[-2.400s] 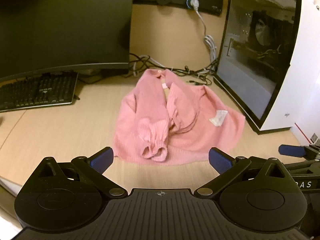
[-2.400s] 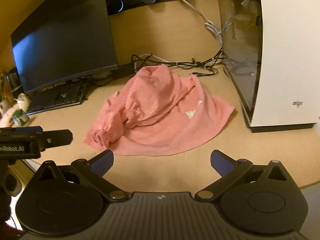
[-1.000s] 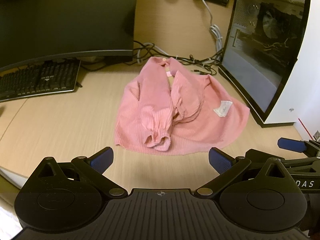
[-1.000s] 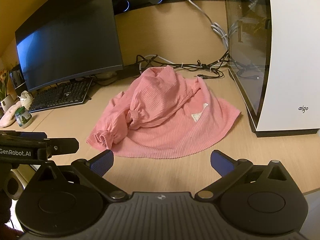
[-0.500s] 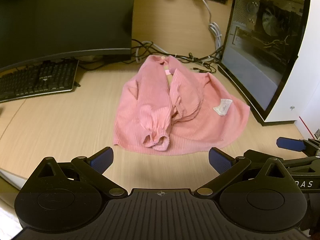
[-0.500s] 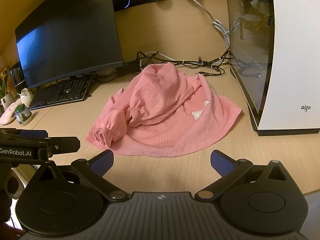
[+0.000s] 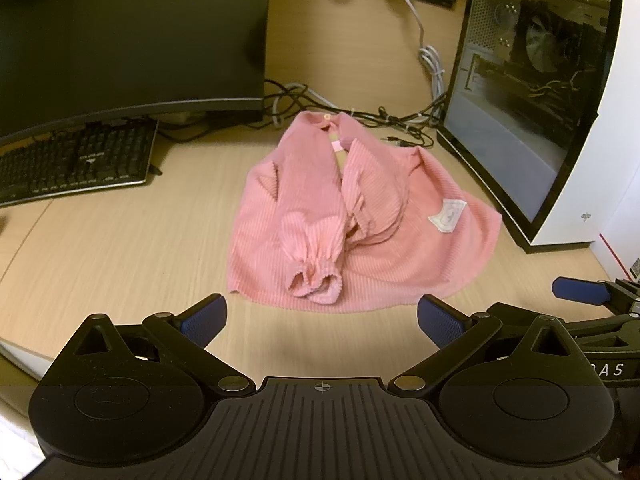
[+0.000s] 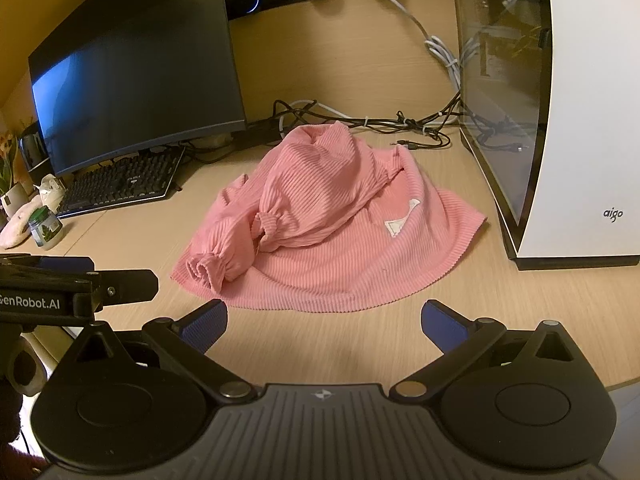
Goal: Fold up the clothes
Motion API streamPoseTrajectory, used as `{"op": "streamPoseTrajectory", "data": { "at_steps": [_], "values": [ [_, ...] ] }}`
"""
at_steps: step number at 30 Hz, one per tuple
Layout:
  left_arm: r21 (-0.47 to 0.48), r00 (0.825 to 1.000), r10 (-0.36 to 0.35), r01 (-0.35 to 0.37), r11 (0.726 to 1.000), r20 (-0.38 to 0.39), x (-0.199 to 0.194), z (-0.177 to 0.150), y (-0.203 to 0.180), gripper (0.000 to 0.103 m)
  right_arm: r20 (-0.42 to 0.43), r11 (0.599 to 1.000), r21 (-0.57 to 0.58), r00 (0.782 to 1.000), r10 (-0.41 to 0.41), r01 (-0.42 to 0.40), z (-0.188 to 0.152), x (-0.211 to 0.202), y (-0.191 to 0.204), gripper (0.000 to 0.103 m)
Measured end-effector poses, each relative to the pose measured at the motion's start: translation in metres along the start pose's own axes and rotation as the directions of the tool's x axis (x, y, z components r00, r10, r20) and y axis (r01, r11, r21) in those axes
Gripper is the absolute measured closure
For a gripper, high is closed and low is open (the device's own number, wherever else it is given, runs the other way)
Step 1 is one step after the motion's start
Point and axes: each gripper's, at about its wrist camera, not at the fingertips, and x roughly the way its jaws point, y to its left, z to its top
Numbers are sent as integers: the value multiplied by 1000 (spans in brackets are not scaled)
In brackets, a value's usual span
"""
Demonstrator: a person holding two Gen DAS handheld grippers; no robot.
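Observation:
A pink ribbed shirt point(image 7: 360, 216) lies crumpled on the wooden desk point(image 7: 112, 248), collar toward the wall, both sleeves bunched over its front and a white label showing on the right side. In the right wrist view the same shirt point(image 8: 332, 224) shows a gathered cuff point(image 8: 204, 270) at its near left corner. My left gripper point(image 7: 322, 320) is open, empty, hovering just short of the shirt's near hem. My right gripper point(image 8: 324, 322) is also open and empty, close to the hem. Each gripper appears at the edge of the other's view.
A dark monitor point(image 7: 120, 36) and a black keyboard point(image 7: 76, 160) stand at the left. A white computer case point(image 7: 560, 92) with a glass side stands at the right. Cables point(image 7: 400, 120) run along the wall behind the shirt. A small jar point(image 8: 46, 228) sits far left.
Both grippers have drifted slightly forward toward the shirt, which now sits nearer the fingertips. The shirt itself has not moved, and both grippers stay open.

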Motion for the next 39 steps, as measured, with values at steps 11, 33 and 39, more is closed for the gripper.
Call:
{"op": "streamPoseTrajectory", "data": {
  "at_steps": [11,33,39],
  "values": [
    [3,1000,-12,12,1000,6,0,1,2,0,-2,1000,7,1000,-7,7,0,-1,2,0],
    [-18,995,-83,82,996,-53,59,64,35,0,-56,987,151,997,-47,55,63,83,-6,0],
    [-30,976,-183,181,983,-116,109,94,61,0,-80,945,301,991,-111,130,96,128,-14,0]
  ]
}}
